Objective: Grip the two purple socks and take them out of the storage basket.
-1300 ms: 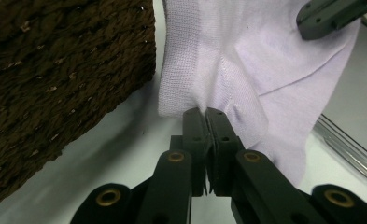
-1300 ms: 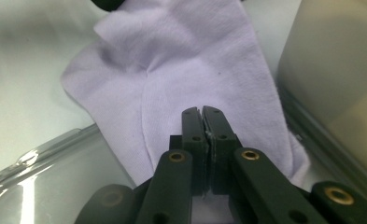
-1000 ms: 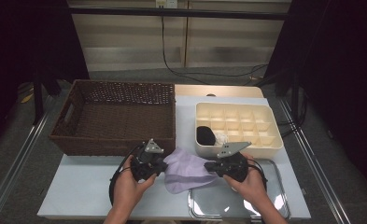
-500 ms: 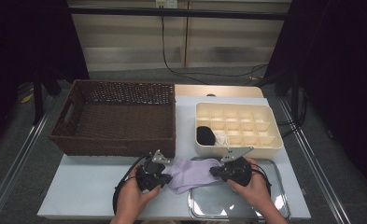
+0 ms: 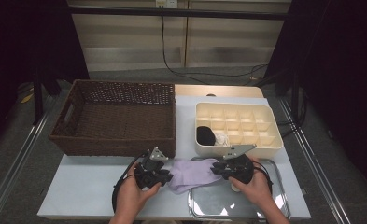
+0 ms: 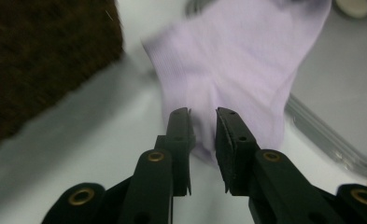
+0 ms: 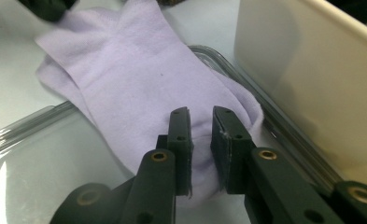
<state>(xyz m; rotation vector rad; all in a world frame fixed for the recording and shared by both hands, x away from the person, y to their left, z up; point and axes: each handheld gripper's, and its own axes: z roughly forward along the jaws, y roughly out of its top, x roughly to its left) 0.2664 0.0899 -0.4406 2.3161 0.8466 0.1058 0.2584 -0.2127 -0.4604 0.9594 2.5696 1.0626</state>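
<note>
A lilac sock [image 5: 193, 172] lies flat between my two grippers, its left part on the white table and its right part over the edge of a metal tray [image 5: 265, 210]. My left gripper [image 5: 168, 176] is at the sock's left end. Its jaws have just been opening, and in the left gripper view [image 6: 203, 114] they stand slightly apart with sock [image 6: 228, 70] fabric in the gap. My right gripper [image 5: 217, 169] is at the sock's right end. Its jaws [image 7: 201, 114] have also just been opening, with the sock [image 7: 158, 88] loose between them.
A brown wicker basket [image 5: 111, 144] stands at the back left. A cream compartment box [image 5: 274, 135] at the back right holds a black roll [image 5: 205, 135] and a white item [image 5: 222, 138]. Its wall [image 7: 312, 70] rises close beside my right gripper.
Both grippers were shut on the sock's ends and spread it out between them. Their jaws have now parted a little, and the sock rests on the table and tray.
</note>
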